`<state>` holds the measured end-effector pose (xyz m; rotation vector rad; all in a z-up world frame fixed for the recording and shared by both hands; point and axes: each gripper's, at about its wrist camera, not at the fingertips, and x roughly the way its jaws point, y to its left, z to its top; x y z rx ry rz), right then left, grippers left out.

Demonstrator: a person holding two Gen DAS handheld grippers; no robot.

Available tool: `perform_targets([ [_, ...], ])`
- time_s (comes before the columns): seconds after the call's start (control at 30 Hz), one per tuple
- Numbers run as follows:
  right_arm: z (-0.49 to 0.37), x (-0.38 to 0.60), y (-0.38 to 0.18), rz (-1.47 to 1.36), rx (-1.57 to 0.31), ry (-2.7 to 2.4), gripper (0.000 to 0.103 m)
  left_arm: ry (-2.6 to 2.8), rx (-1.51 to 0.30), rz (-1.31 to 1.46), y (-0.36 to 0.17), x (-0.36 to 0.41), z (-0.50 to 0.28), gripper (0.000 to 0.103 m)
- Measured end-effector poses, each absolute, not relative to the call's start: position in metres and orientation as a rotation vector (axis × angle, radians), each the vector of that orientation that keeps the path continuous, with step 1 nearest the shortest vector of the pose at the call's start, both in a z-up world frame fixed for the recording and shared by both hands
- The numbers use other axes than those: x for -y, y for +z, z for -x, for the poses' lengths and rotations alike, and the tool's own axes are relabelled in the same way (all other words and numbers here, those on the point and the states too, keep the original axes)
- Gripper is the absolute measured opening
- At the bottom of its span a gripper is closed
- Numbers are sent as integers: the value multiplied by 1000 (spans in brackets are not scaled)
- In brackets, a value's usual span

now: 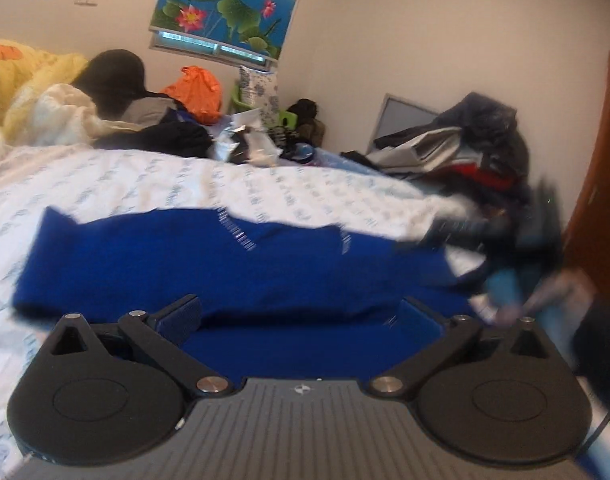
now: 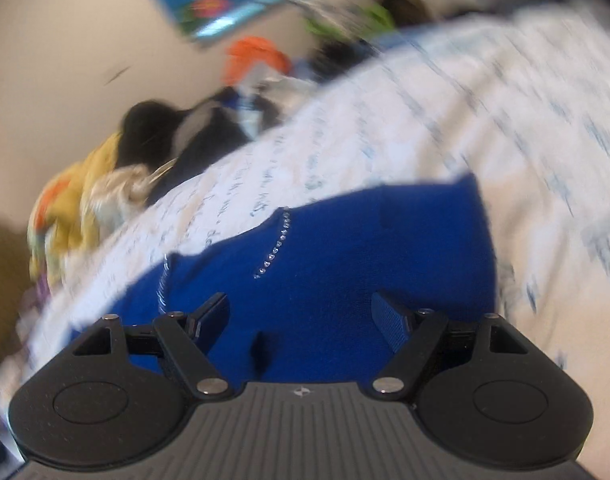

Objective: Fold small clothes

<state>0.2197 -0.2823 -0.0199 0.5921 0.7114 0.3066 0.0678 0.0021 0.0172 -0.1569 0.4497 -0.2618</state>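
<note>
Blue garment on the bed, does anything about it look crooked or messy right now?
Yes. The blue garment lies unevenly on the white printed bedsheet: its far edge is jagged and rumpled, and its rhinestone lines run at a slant. Both claws stand open over it, gripping nothing.

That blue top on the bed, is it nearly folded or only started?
Only partly, I'd judge. The blue top lies spread on the white printed bedsheet, bunched rather than a neat packet, so any fold looks rough. In hand: nothing; the left gripper and right gripper both hover open over it. Left: folding it small, then perhaps the heap of clothes behind.
</note>
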Motion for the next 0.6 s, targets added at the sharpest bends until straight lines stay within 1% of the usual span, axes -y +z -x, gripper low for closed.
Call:
perform_targets([
  [0.07, -220, 279, -14, -686, -766, 380, 80, -234, -493, 127, -1, -11, -66, 102],
  [0.1, -222, 272, -12, -695, -812, 425, 80, -228, -528, 166, -3, -19, -68, 101],
  [0.17, -231, 252, -12, -627, -934, 446, 79, -218, -508, 244, -5, -31, -71, 103],
  [0.23, -233, 234, -6, -511, -940, 434, 80, -204, -540, 259, -5, -34, -75, 103],
  [0.27, -235, 226, -3, -470, -946, 419, 77, -212, -561, 274, -5, -35, -79, 103],
  [0.37, -239, 208, -4, -362, -964, 375, 22, -212, -575, 310, -6, -39, -81, 103],
  [0.4, -237, 204, -5, -318, -944, 373, 20, -211, -572, 319, -6, -41, -80, 103],
  [0.47, -236, 200, -3, -297, -943, 378, 9, -210, -566, 329, -6, -43, -78, 103],
  [0.53, -230, 205, 11, -338, -883, 432, 7, -208, -558, 336, -6, -43, -76, 103],
  [0.6, -221, 219, 36, -362, -799, 460, 7, -206, -554, 342, -7, -44, -75, 103],
])
